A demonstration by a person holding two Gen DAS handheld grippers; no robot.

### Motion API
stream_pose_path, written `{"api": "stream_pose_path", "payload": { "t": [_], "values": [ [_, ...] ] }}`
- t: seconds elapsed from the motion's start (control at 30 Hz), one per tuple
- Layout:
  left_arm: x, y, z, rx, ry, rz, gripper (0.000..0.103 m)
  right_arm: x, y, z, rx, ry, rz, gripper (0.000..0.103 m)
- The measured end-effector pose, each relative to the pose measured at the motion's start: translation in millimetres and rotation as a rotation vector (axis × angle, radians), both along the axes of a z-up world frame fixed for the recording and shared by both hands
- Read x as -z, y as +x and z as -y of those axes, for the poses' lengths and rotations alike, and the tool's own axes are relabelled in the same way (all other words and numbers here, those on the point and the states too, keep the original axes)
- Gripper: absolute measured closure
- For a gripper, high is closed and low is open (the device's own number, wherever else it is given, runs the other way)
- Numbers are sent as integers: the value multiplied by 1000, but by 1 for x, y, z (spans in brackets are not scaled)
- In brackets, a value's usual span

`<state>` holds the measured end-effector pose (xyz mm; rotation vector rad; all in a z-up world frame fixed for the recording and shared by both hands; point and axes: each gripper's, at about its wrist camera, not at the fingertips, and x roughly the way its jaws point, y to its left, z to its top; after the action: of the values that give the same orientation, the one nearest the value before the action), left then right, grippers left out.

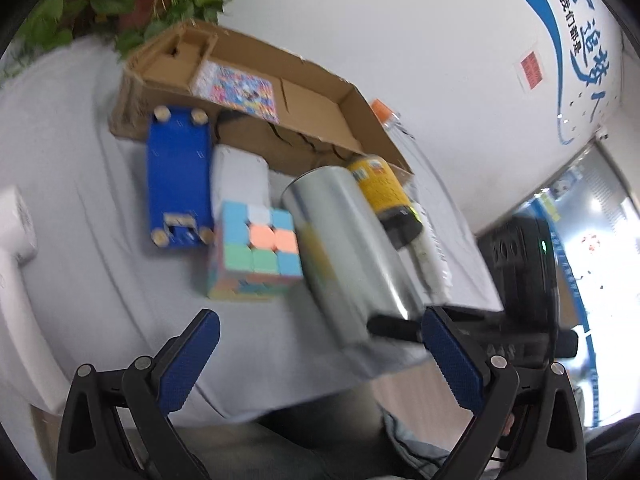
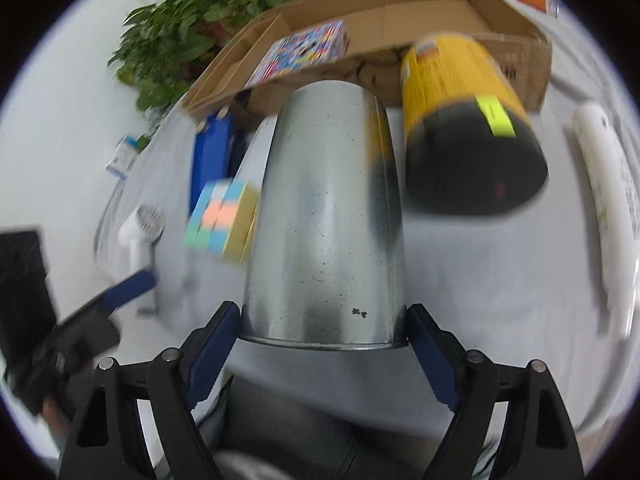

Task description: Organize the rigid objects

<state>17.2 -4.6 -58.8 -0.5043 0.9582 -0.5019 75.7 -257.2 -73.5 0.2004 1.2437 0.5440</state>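
The right tool [image 2: 323,330] is clamping the wide rim of a metal bucket [image 2: 326,216], holding it tipped forward over the grey-covered counter [image 2: 480,280], while the left tool [image 1: 320,354] is hanging released with nothing between its blue pads. Just beyond the bucket, a yellow-and-black can [image 2: 468,120] is lying beside it, with a pastel puzzle cube [image 1: 256,248] and a blue toy car [image 1: 178,172] sitting to its left. Farther back, a cardboard tray [image 1: 340,108] is holding a colourful box [image 1: 236,88].

cube [image 1: 254,254] left of bucket [image 1: 348,248] | canister [image 1: 384,196] right (box [image 1: 320,120] behind)
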Motion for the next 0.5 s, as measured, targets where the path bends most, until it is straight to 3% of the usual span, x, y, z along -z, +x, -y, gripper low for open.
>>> {"api": "stream_pose_path", "payload": {
  "t": [0.07, 0.23, 0.3, 0.37, 0.43, 0.5],
  "values": [
    [13, 0, 5, 43, -89, -53, 2, 0, -21, 3, -56, 4, -46, 18],
    [45, 17, 28, 91, -177, -177, 5, -3, -17, 8, -78, 103, -93, 17],
    [55, 29, 37, 108, -193, -198, 6, 13, -4, -2, -119, 105, -137, 17],
    [65, 39, 42, 108, -219, -234, 21, 25, 3, -12, -134, 125, -180, 16],
    [69, 43, 44, 116, -232, -233, 20, 24, 2, -22, -146, 97, -155, 16],
    [60, 41, 48, 130, -190, -199, 21, 17, -3, -28, -152, 75, -127, 16]
  ]
}}
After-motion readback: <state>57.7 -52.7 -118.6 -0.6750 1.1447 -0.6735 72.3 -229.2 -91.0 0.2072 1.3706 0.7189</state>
